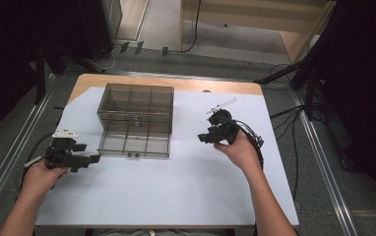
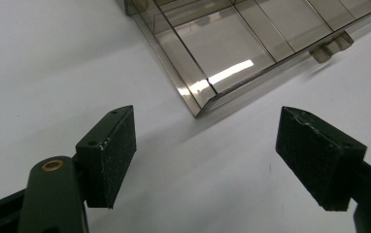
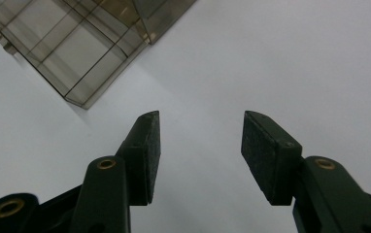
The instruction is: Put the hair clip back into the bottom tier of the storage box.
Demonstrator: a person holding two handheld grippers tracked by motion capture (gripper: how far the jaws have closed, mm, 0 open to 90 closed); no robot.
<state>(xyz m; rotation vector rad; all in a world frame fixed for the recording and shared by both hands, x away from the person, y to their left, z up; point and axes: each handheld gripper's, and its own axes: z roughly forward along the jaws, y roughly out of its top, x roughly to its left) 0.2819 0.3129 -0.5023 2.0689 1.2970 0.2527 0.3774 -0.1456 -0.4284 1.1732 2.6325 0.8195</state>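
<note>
A smoky clear plastic compartment box (image 1: 135, 119) lies open on the white sheet, its lid flat toward the person. My left gripper (image 1: 95, 158) is open just left of the lid's near left corner (image 2: 200, 104), jaws wide apart and holding nothing. To the right of the box my right gripper (image 1: 202, 137) is open too, pointing left toward it with a gap of sheet between. The lid's corner (image 3: 84, 102) sits at the upper left in the right gripper view. Nothing lies between either pair of pads.
The white sheet (image 1: 176, 187) covers most of a wooden table (image 1: 127, 79). Two small latches (image 1: 133, 155) stick out of the lid's near edge. Cables trail from both grippers. Metal rails run along the floor on each side.
</note>
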